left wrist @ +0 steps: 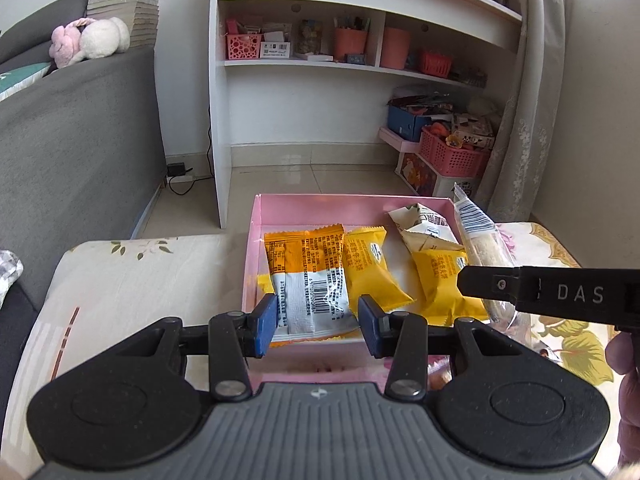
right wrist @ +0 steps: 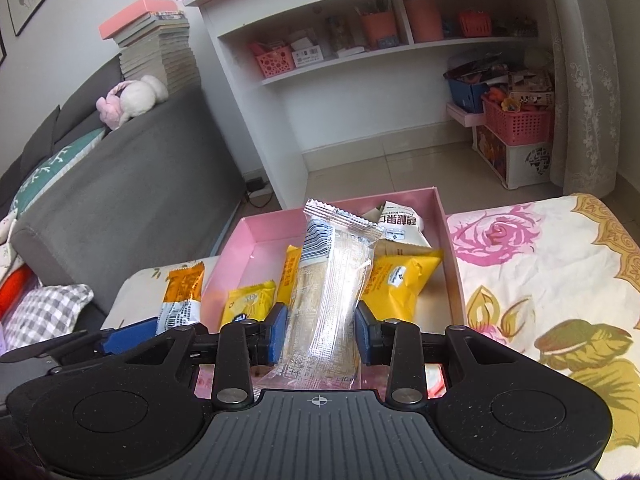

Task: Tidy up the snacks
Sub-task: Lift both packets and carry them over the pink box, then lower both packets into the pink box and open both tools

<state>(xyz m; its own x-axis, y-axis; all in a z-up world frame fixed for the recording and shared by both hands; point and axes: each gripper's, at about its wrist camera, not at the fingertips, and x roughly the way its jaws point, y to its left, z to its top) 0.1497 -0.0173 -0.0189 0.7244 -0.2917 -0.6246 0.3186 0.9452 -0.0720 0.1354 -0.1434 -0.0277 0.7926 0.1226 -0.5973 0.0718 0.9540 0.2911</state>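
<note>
The left claw [left wrist: 318, 326] pinches an orange-and-white snack packet [left wrist: 310, 280] by its near end, its blue pads [left wrist: 266, 324] pressed on the packet's two sides. The packet hangs over the near left corner of the pink box [left wrist: 256, 240], which sits on a floral cloth [left wrist: 132, 280] covering the surface beneath; what that surface is cannot be told. Inside the box, from left to right, lie a small yellow packet [right wrist: 252, 298] near the near edge, another yellow packet [left wrist: 370, 266] toward the middle, a third yellow packet [left wrist: 440, 280] further right, and a cream packet [left wrist: 424, 226] leaning in the far right corner.

To the right, the right claw [right wrist: 322, 332] grips a long clear-wrapped snack [right wrist: 332, 272] near its lower end, one blue pad on each side. The wrapper stands almost upright, tilting slightly away, over the near part of the box. In the left wrist view the same wrapper rises at the box's right edge behind the right claw's black finger [left wrist: 488, 284]. Part of a hand [left wrist: 624, 368] shows at that view's right border.
</note>
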